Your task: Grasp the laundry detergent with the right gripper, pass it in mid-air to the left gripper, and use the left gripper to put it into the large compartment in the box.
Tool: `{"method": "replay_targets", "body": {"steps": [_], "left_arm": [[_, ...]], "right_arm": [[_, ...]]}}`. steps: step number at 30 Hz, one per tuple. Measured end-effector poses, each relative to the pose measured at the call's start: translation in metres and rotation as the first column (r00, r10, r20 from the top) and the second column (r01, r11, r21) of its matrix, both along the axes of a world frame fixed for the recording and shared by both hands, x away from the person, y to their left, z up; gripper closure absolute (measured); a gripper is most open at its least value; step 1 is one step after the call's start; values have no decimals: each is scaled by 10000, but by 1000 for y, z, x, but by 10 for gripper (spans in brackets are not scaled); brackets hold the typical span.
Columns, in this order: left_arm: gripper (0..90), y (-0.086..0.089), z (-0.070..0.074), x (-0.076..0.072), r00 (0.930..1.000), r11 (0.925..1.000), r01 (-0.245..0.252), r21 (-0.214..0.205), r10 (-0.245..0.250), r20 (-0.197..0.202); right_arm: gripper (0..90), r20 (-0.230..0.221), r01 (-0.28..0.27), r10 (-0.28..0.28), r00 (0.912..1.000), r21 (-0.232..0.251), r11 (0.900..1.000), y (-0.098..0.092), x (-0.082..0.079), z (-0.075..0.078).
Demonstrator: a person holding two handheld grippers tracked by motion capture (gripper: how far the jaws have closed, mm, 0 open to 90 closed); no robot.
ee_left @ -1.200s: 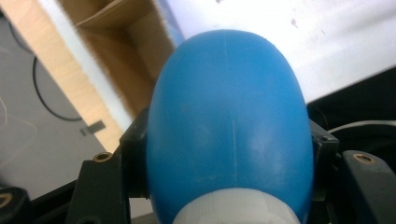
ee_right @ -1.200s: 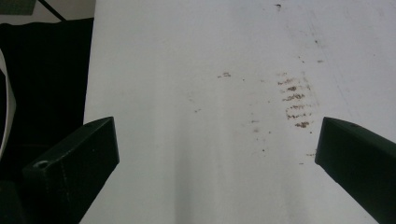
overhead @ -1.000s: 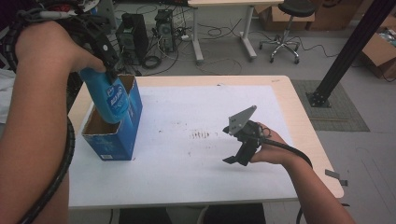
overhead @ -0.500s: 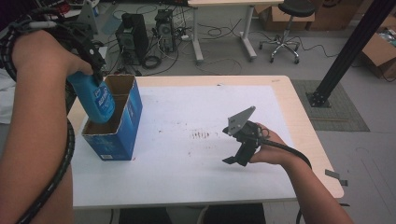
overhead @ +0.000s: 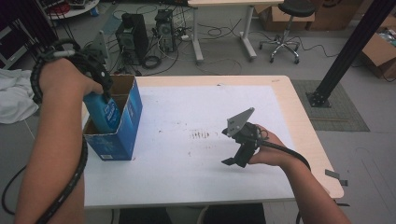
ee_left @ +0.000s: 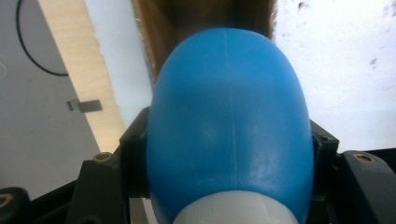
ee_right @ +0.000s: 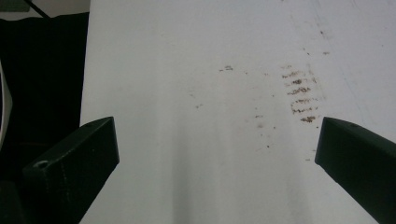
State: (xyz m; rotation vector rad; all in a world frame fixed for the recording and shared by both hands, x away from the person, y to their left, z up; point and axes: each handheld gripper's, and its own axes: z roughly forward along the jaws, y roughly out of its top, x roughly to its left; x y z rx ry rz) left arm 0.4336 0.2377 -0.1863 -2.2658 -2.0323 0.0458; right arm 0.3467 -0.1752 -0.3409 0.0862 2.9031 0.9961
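A blue plastic bottle [overhead: 103, 112] with a white cap hangs partly inside an open blue cardboard box [overhead: 125, 135] at the table's left edge. My left gripper [overhead: 100, 86] is shut on the bottle's upper end and points down into the box. In the left gripper view the bottle [ee_left: 229, 126] sits between both black jaws, with the box's brown inside beyond it. My right gripper [overhead: 236, 156] rests low over the white tabletop at the middle right, open with nothing between its fingers [ee_right: 74, 163].
The white table surface [overhead: 196, 112] has a patch of dark smudges [overhead: 201, 135] near its middle. Beyond the table stand computer towers [overhead: 133, 37], cables, another desk and an office chair [overhead: 285, 28]. A black post [overhead: 345, 51] rises at the right.
My left gripper has come down with the blue bottle, which now sits deeper in the box. My right gripper has stayed where it was.
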Motion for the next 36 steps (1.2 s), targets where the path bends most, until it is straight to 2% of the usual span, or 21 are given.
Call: {"method": "replay_targets", "body": {"steps": [1,2,3,6,8,9,14,15,18,19,21,27,28,36], "left_arm": [[380,0,0,0,10000,10000,0,0,0,0],[380,0,-12,1,9999,10000,-68,-43,68,-114],[380,0,-12,1,9999,10000,-68,-43,68,-114],[381,2,-34,4,9998,10000,-59,21,59,-196],[380,3,-44,4,9998,9999,-128,17,128,-143],[380,3,-44,4,9998,9999,-128,17,128,-143],[381,2,-69,7,9994,10000,-3,39,4,-340],[380,2,-69,7,9994,10000,-3,39,4,-340],[380,2,-82,8,9990,10000,-23,61,26,-437],[380,2,-82,8,9990,10000,-23,61,26,-437],[380,3,-91,9,9990,9999,14,104,-9,-452],[380,6,-100,10,9988,10000,13,72,-10,-498],[380,7,-102,10,9994,10000,4,6,-4,-351],[380,9,-103,9,9999,9999,106,-72,-107,-118]], "right_arm": [[0,0,0,0,10000,0,10000,0,0,0],[0,-18,-9,9,10000,3,10000,1,0,0],[0,-18,-9,9,10000,3,10000,1,0,0],[0,-15,-73,73,10000,-12,10000,3,-1,-1],[0,-17,-71,71,10000,-5,10000,4,-1,-1],[0,-32,-79,79,10000,-10,10000,4,-1,-1],[0,-31,-117,117,9999,-21,9999,5,-1,-2],[0,-31,-117,117,9999,-21,9999,5,-1,-2],[0,-25,-78,78,10000,-28,10000,4,-2,-2],[0,18,-44,44,10000,32,10000,4,-2,-1],[0,30,-4,4,10000,181,9998,2,-1,1],[0,33,41,-41,10000,173,9998,-1,-1,3],[0,16,64,-64,10000,194,9998,-1,-1,2],[0,-66,78,-77,9999,158,9998,0,-1,-3]]}}
